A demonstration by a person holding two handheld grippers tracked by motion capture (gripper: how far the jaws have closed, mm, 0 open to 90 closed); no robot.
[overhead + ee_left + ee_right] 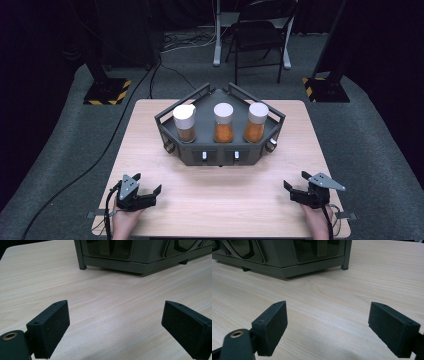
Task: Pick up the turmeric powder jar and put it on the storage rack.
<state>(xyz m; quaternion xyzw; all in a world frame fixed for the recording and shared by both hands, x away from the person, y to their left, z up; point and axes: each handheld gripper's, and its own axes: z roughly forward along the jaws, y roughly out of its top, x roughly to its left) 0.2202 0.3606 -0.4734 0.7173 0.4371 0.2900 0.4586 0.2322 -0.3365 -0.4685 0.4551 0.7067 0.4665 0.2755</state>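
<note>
A dark grey angular rack (220, 155) stands at the middle of the light wooden table (220, 195) and holds three white-capped jars of orange powder: a left jar (184, 123), a middle jar (223, 123) and a right jar (255, 122). My left gripper (150, 192) rests near the front left corner, held by a hand, jaws wide apart with nothing between them. My right gripper (296, 184) sits near the front right edge, equally open and empty. In the left gripper view the rack's base (140, 263) lies ahead of the gripper (115, 325). The right gripper view shows the rack's other side (287, 265) beyond the gripper (328, 323).
Bare tabletop stretches between the rack and both grippers. Behind the table stand a folding chair (260, 35), a white stand post (217, 35) and two dark stands with yellow-black striped bases (107, 92) (325, 90). A cable (95, 160) runs across the grey floor at the left.
</note>
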